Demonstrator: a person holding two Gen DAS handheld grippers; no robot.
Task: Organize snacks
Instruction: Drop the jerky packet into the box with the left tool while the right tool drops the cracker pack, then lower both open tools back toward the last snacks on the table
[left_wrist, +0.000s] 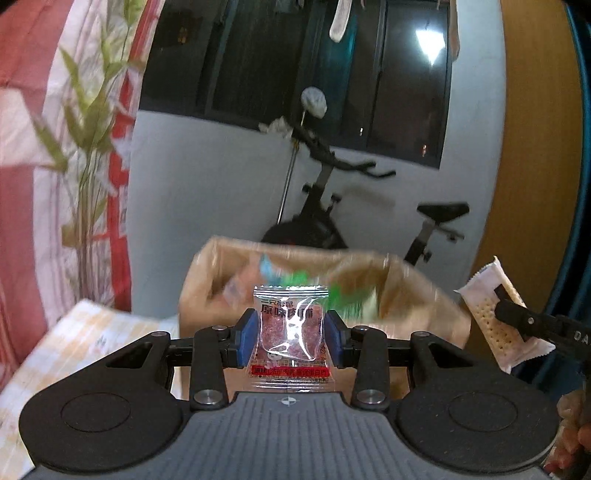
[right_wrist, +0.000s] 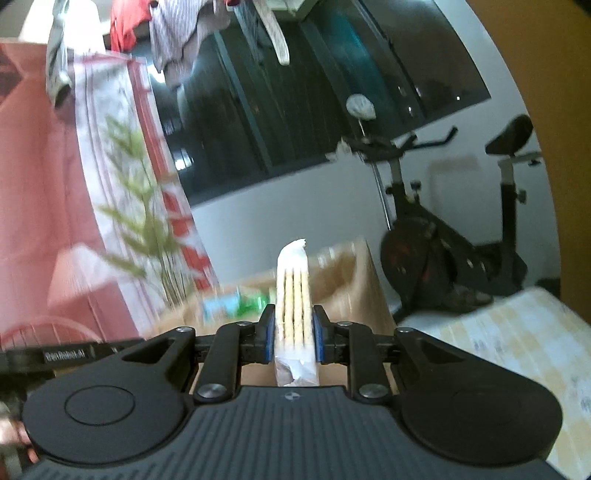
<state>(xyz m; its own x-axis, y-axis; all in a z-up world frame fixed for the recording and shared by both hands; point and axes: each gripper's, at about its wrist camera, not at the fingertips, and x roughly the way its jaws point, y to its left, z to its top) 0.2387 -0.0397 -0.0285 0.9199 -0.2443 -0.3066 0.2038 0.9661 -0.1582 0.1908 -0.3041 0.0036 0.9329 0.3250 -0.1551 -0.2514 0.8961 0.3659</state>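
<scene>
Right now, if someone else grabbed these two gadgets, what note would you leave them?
Left gripper: shut on a clear square meat-snack packet with red print.
Right gripper: shut on a white-wrapped stack of cream crackers.
Open brown cardboard box stands ahead; blurred green and blue packets are inside.
Done: both snacks picked up.
Left: place both, probably into the box.
</scene>
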